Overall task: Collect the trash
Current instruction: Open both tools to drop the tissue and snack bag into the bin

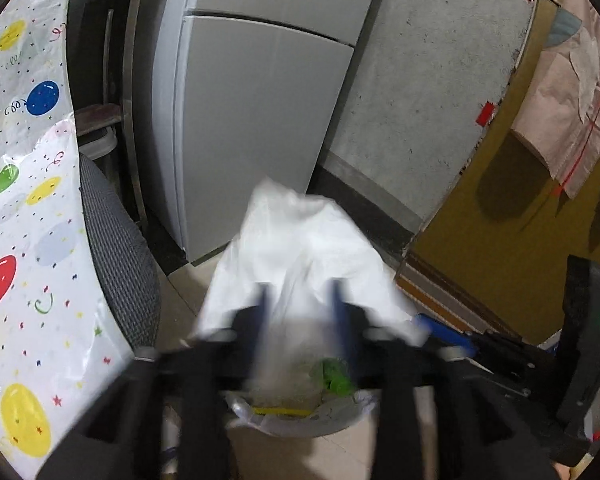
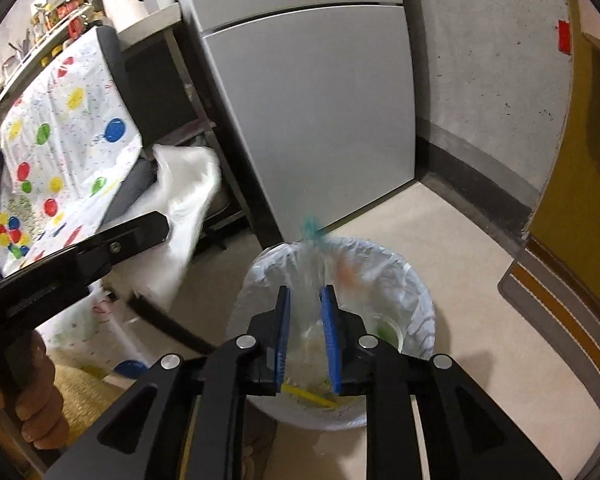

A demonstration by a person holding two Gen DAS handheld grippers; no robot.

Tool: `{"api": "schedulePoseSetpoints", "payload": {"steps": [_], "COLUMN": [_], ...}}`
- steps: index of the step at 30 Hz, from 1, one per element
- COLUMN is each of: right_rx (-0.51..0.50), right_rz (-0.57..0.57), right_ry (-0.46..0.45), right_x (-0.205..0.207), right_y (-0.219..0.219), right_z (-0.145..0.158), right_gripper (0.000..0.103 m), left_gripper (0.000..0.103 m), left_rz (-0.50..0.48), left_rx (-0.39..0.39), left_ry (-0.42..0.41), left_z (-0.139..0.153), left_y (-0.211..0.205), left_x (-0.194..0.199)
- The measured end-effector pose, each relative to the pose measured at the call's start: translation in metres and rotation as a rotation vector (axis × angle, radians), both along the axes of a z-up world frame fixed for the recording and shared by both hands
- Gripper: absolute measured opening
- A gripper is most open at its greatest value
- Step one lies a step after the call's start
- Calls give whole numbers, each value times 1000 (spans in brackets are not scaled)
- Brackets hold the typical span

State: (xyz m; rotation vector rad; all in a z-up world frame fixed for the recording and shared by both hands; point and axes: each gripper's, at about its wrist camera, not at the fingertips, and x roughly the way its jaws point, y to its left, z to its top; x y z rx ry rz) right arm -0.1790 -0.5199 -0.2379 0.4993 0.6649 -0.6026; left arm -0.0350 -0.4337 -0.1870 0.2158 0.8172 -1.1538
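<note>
Your right gripper (image 2: 305,320) is matte black, with slotted arms, round silver pivot screws and ribbed blue pads (image 2: 330,332), your left gripper (image 1: 300,312) shares that build though blurred, and your bare hand (image 2: 24,396) wraps its black handle, which carries small, unreadable grey lettering.

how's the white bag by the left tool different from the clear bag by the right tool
The white bag is opaque and bulky, billowing well above the bin; the clear bag is see-through and slim, with a teal knot on top. The white bag sits between the left tool's wider-spread pads, the clear bag between the right tool's narrower ones. Both are thin plastic.
</note>
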Motion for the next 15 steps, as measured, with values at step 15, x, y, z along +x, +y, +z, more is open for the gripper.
{"api": "schedulePoseSetpoints", "payload": {"steps": [15], "right_rx": [-86], "right_rz": [-72], "right_ry": [-9], "right_x": [-29], "right_y": [32], "right_z": [51], "right_gripper": [26], "left_gripper": [55], "left_rz": [76], "left_rx": [-110], "left_ry": [-43], "left_z": [49], "left_y": [56], "left_x": [15]}}
